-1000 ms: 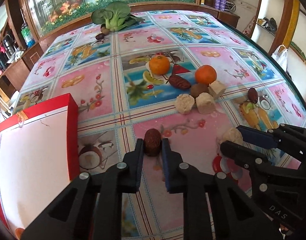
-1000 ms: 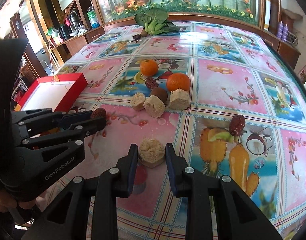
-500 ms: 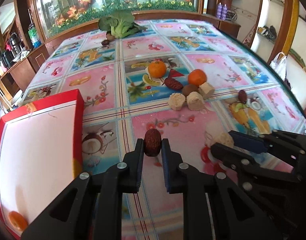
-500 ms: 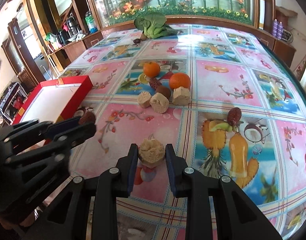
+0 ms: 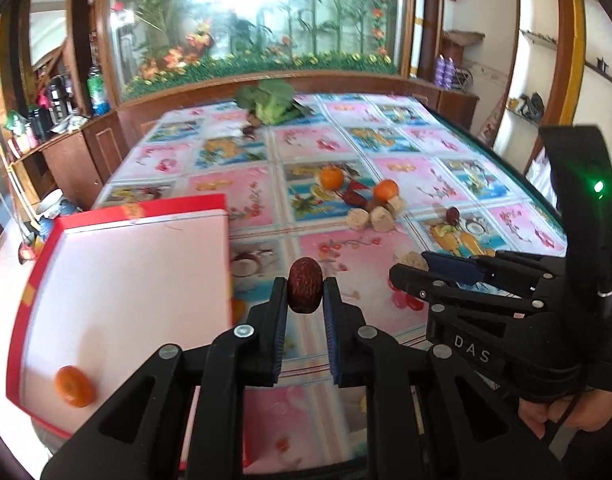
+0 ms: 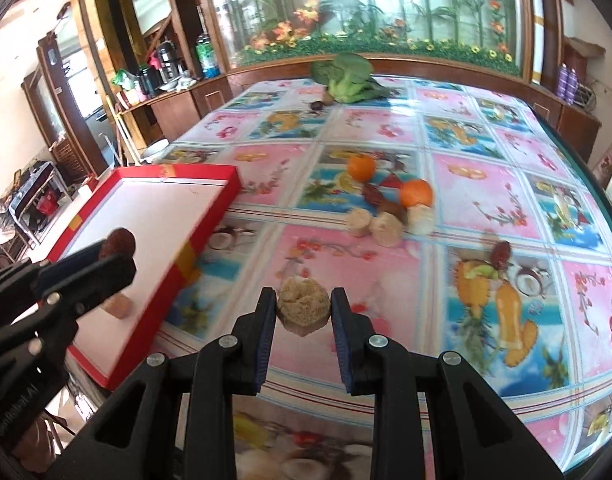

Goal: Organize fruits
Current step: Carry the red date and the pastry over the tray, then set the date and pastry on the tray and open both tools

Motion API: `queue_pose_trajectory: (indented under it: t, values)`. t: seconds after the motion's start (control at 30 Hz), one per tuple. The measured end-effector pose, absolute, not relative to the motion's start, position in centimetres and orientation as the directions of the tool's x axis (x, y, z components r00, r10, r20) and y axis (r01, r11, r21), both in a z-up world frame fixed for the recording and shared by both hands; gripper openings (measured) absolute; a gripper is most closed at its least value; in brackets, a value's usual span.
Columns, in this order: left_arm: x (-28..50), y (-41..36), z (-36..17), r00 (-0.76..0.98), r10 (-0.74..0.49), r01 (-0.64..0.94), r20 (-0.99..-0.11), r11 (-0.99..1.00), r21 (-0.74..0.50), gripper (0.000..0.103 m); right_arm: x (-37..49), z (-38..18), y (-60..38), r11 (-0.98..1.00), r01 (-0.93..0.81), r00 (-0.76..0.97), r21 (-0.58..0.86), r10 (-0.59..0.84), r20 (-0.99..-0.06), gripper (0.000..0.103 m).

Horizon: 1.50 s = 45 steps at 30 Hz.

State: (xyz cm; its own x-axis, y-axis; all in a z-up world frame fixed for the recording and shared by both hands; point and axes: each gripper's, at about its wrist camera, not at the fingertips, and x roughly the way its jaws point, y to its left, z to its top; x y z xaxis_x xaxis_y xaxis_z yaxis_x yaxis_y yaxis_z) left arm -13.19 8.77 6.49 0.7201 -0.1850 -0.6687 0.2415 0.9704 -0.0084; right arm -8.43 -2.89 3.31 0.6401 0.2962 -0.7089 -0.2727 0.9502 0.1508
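One wrinkled dark-red fruit (image 5: 304, 290) is gripped in the jaws of the left gripper (image 5: 304, 300), and one crumbly tan block (image 6: 303, 311) in those of the right gripper (image 6: 303, 312), both above the bench (image 6: 486, 208). Two oranges (image 6: 360, 167), three tan blocks (image 6: 388, 223) and two dark fruits are counted in the central cluster. In the red box (image 5: 145, 216), one blurred orange (image 5: 74, 385) and one partly hidden tan piece (image 6: 119, 306) are seen.

The worktop (image 6: 486, 208) wears a fruit-print cloth; on it lie a red box (image 6: 209, 216), two oranges (image 6: 361, 167), beige cakes (image 6: 387, 224), dates (image 6: 501, 253); greens (image 6: 348, 78) at the far edge.
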Motion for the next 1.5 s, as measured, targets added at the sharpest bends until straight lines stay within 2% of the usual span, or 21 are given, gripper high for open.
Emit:
queue_pose_trajectory:
  t: [0.27,0.57,0.77,0.97,1.5]
  values:
    - [-14.1,14.5,8.3,0.789,-0.106,0.116,-0.606,0.993,-0.023,0.019,-7.4,5.3,3.2,0.917,-0.38,0.637,0.121,0.354,-0.684,0.027]
    - [-13.0,21.7,9.0,0.811,0.04,-0.053,-0.584,0.999,-0.006,0.019,-3.5,5.1,9.7,0.875,-0.451,0.55,0.177,0.429,-0.717,0.027]
    - [-10.9,26.0,6.9,0.755,0.151,-0.163,-0.638,0.986,0.041,0.019,-1.2,3.3,12.8,0.862,-0.462,0.476,0.209,0.439,-0.762,0.026]
    - [-9.4,28.1,4.5,0.696,0.195,-0.204,-0.691,0.976,0.07,0.019,-0.6,2.2,13.9,0.867,-0.458,0.447,0.198,0.417,-0.791,0.026]
    - [-7.2,28.9,1.4,0.582,0.135,-0.195,-0.802,0.981,0.024,0.019,-0.5,0.7,14.5,0.877,-0.444,0.407,0.181,0.378,-0.832,0.027]
